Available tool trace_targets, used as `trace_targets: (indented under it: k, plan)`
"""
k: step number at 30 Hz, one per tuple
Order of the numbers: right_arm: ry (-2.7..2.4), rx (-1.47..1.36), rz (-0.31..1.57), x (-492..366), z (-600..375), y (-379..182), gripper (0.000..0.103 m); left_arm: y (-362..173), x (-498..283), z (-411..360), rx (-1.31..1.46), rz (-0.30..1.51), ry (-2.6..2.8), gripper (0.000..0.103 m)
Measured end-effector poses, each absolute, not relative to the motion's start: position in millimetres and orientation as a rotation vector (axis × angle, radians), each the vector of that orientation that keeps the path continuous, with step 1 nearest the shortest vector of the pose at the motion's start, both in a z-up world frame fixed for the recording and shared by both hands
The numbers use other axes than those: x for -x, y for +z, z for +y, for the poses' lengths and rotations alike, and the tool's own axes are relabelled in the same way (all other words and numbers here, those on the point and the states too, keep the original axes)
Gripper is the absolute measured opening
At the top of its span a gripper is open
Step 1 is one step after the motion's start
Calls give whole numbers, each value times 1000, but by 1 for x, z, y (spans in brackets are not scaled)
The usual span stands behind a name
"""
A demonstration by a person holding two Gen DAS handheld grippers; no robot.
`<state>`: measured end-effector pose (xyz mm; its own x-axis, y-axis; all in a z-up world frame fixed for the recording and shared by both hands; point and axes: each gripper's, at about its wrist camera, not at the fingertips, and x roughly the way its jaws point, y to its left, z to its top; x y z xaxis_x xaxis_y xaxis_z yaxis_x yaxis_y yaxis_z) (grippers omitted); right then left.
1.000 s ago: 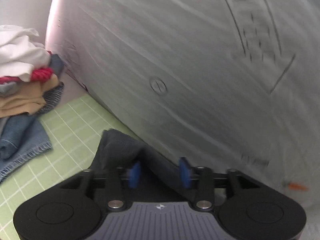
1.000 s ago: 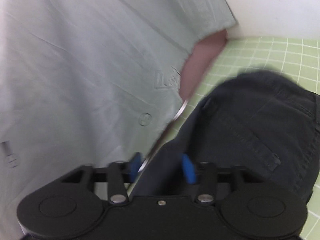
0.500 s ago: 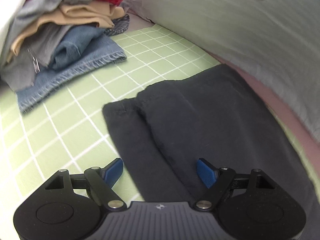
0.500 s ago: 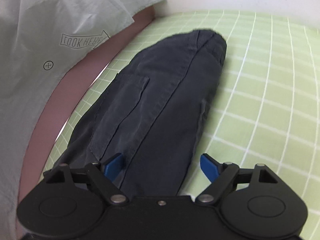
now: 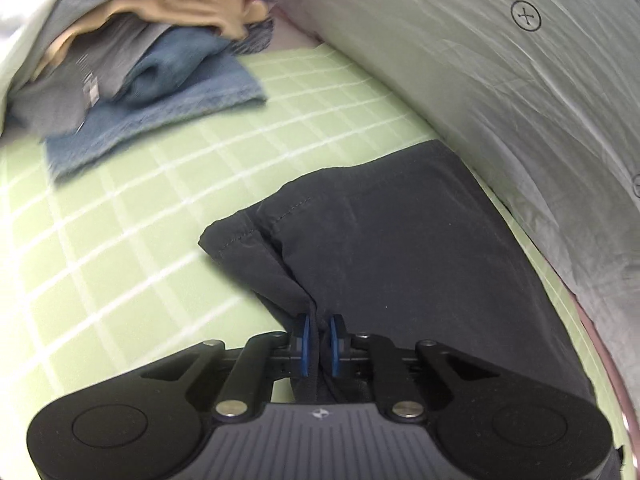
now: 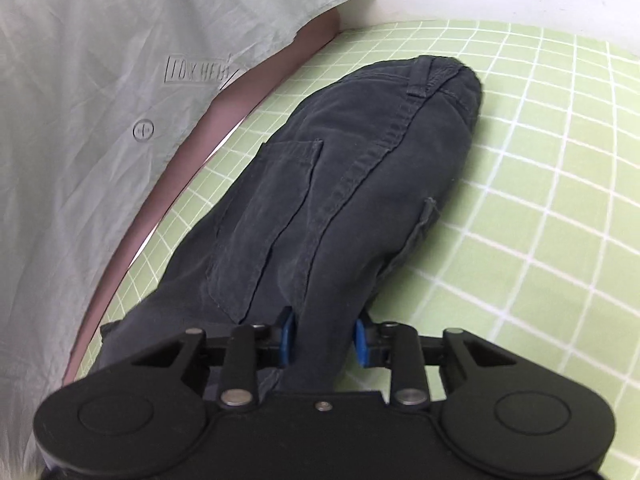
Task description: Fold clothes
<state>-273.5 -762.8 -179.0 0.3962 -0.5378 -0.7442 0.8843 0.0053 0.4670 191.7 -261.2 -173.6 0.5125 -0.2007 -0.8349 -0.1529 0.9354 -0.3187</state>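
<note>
1. Left wrist view: the left gripper (image 5: 319,338) sits at the bottom centre of the frame, its blue pads (image 5: 305,340) having just closed onto a thin ridge of the dark trousers (image 5: 400,248). The cloth is pinched between them, near the hem end. The trousers lie across the middle and right of the frame on the green grid mat (image 5: 120,240). A pile of other clothes (image 5: 152,52) fills the upper left, well apart. A person's pale shirt (image 5: 500,80) runs down the right side.

2. Right wrist view: the right gripper (image 6: 323,338), bottom centre, has also just been closing. Its jaws clamp a thicker bunch of the same dark trousers (image 6: 360,168), whose waistband end reaches toward the upper right.

3. Step in hand: I judge this to be the grasp that opens a fold, with both ends of the garment now taken.

4. The next move probably calls for lifting both grips together, keeping the cloth taut, and carrying one end over the other so the edges meet squarely. The thin left pinch could slip if pulled sharply.
</note>
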Motion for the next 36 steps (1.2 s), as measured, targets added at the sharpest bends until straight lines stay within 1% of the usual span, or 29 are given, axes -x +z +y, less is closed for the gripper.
trace_targets:
  k: [6, 9, 10, 11, 13, 15, 16, 18, 19, 21, 23, 26, 31, 36]
  plan:
    - [-1194, -1037, 402, 328, -757, -170, 30, -172, -93, -232, 334, 1066, -80, 12]
    - [-1203, -963, 467, 350, -751, -168, 30, -172, -55, -221, 298, 1069, -104, 13]
    - [-1201, -936, 494, 357, -750, -168, 31, -172, -48, -218, 290, 1068, -108, 14]
    - [-1195, -913, 519, 362, -748, -167, 31, -171, -43, -215, 289, 1068, -103, 17]
    - [-1180, -876, 563, 366, -745, -164, 35, -168, -38, -210, 295, 1069, -88, 21]
    - [-1180, -841, 602, 362, -742, -158, 38, -160, -35, -209, 286, 1067, -67, 21]
    - [-1180, -804, 617, 356, -738, -154, 42, -156, -34, -210, 270, 1060, -64, 20]
    - [-1164, -715, 637, 346, -728, -146, 50, -149, -32, -212, 237, 1046, -59, 21]
    - [-1152, -676, 646, 339, -721, -143, 54, -145, -31, -213, 223, 1038, -58, 24]
    - [-1121, -602, 663, 324, -709, -141, 60, -141, -31, -215, 226, 1022, -80, 28]
    - [-1079, -524, 677, 310, -693, -140, 62, -139, -31, -219, 239, 1013, -113, 35]
    - [-1010, -438, 697, 286, -674, -143, 63, -144, -31, -229, 233, 1024, -153, 42]
    - [-977, -421, 775, 261, -655, -159, 66, -161, -40, -248, 162, 1089, -193, 44]
    - [-1023, -487, 822, 275, -651, -177, 63, -170, -46, -246, 124, 1119, -227, 45]
